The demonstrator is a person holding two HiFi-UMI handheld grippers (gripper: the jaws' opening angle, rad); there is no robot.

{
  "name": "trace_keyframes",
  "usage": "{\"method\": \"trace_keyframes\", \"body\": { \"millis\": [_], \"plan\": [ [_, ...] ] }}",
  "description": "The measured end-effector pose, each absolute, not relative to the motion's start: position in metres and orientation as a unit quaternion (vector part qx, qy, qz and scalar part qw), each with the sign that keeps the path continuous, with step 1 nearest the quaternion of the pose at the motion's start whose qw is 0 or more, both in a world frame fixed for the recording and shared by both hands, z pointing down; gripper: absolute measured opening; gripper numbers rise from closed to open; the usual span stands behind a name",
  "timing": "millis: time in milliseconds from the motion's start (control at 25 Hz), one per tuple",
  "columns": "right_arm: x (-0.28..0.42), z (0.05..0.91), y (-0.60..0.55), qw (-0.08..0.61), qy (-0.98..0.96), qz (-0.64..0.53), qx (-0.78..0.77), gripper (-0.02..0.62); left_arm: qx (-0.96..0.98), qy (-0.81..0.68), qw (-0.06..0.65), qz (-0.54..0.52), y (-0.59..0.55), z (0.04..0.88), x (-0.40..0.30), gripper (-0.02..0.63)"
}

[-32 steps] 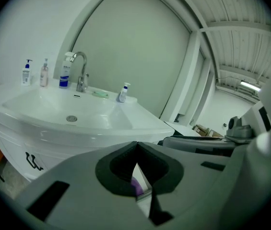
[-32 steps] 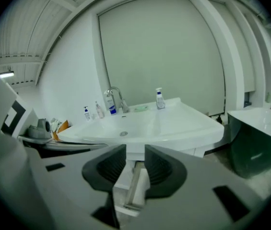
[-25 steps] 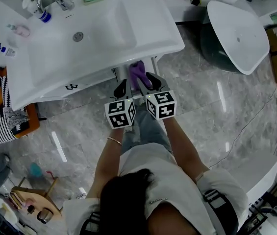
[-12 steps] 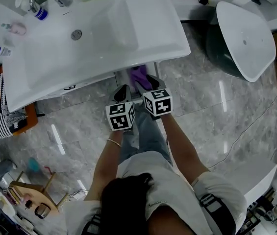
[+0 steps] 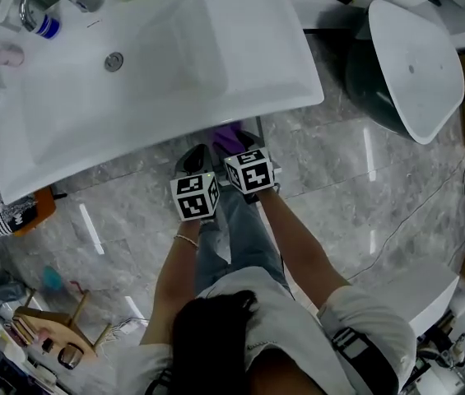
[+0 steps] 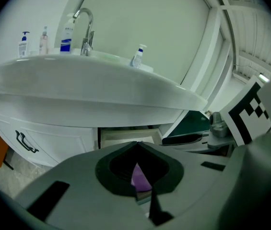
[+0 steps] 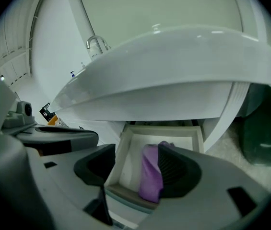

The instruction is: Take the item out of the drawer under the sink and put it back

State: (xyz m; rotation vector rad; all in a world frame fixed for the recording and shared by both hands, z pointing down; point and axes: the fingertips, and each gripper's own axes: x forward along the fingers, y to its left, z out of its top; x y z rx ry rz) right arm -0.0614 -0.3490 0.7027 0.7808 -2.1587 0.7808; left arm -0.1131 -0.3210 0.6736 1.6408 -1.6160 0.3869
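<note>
Purple cloth [image 7: 150,176] between opening right claw [image 7: 133,166]

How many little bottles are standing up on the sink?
4, in the left gripper view. Left of the faucet stand a pump bottle, a slim bottle and a blue-labelled bottle; a small bottle stands right of it. Others may be hidden.

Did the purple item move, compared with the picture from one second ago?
Yes. Less of the purple item shows beyond the front edge of the sink now: it went inward, under the sink, toward the drawer.
</note>
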Motion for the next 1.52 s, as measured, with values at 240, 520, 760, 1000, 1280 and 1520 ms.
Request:
{"method": "trace_keyframes", "body": {
  "millis": [240, 520, 760, 1000, 1280, 1520],
  "plan": [
    [-0.067, 0.734, -0.355, 0.376, -0.822, 0.312, 0.293, 0.287, 0.638, -0.634, 0.41, 0.152, -0.332, 0.699, -0.114, 0.005],
    [-0.069, 0.776, -0.366, 0.399, -0.806, 0.324, 0.293, 0.295, 0.603, -0.647, 0.44, 0.158, -0.335, 0.733, -0.121, 0.005],
    [-0.069, 0.799, -0.369, 0.412, -0.795, 0.331, 0.299, 0.302, 0.585, -0.646, 0.46, 0.168, -0.336, 0.758, -0.118, 0.005],
    [-0.07, 0.818, -0.369, 0.437, -0.786, 0.328, 0.289, 0.302, 0.581, -0.641, 0.468, 0.181, -0.345, 0.774, -0.12, 0.003],
    [-0.07, 0.844, -0.368, 0.467, -0.771, 0.328, 0.282, 0.302, 0.57, -0.641, 0.476, 0.194, -0.34, 0.793, -0.121, 0.003],
    [-0.062, 0.863, -0.37, 0.49, -0.751, 0.324, 0.301, 0.159, 0.56, -0.644, 0.491, 0.176, -0.341, 0.797, -0.122, 0.005]
  ]
}}
